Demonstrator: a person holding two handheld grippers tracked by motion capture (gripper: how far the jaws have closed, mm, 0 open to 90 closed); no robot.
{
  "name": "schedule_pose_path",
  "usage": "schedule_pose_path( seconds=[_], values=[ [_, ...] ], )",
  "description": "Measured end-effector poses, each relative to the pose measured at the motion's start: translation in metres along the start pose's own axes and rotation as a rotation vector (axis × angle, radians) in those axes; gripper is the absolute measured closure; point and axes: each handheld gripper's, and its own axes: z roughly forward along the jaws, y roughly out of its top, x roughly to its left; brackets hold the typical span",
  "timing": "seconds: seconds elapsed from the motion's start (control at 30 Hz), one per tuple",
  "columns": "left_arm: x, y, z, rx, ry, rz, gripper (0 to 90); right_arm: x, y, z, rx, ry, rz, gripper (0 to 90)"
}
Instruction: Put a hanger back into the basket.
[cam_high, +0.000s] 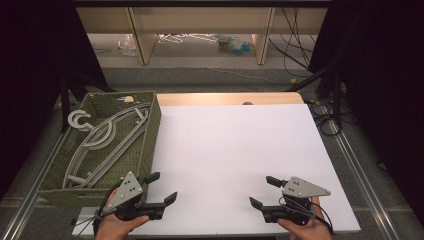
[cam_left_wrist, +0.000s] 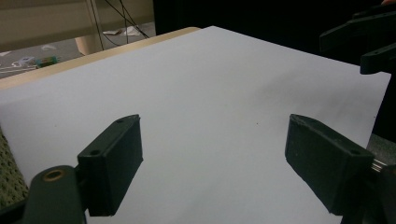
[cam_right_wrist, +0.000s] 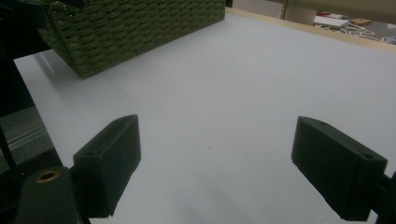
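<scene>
White tabletop (cam_high: 230, 150) bears no readable writing. I hold both tongs, left (cam_high: 162, 187) and right (cam_high: 262, 191), spread wide and empty; grey hangers (cam_high: 100, 145) lie in the green basket (cam_high: 150, 140) just beyond my left tongs.

Lab: black curtains (cam_high: 30, 60), loose cables (cam_high: 295, 40), white board (cam_high: 235, 150) on metal-railed bench.

— Can any lettering, label, brand or number be read anywhere?

— None can be read. No print is carried by the white table sheet (cam_high: 235, 150), and the woven green basket (cam_high: 150, 135) at the left is unmarked.

— And the grey plates on the left gripper (cam_high: 162, 187) and the right gripper (cam_high: 264, 192)?

— Only screw holes are seen on them; no writing is made out. The small items on the far floor are too blurred to be read.
</scene>
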Motion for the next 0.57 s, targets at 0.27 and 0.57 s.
schedule_pose_path(
  seconds=[0.27,0.57],
  values=[
    [0.0005,-0.0003,0.0003,-0.004,0.002,-0.019,18.7,-0.0002,0.0007,0.0008,-0.008,0.004,0.002,16.7],
    [0.0021,-0.0014,0.0018,-0.008,-0.008,-0.015,18.4,0.0001,0.0009,0.0012,-0.005,-0.011,-0.004,16.7]
  ],
)
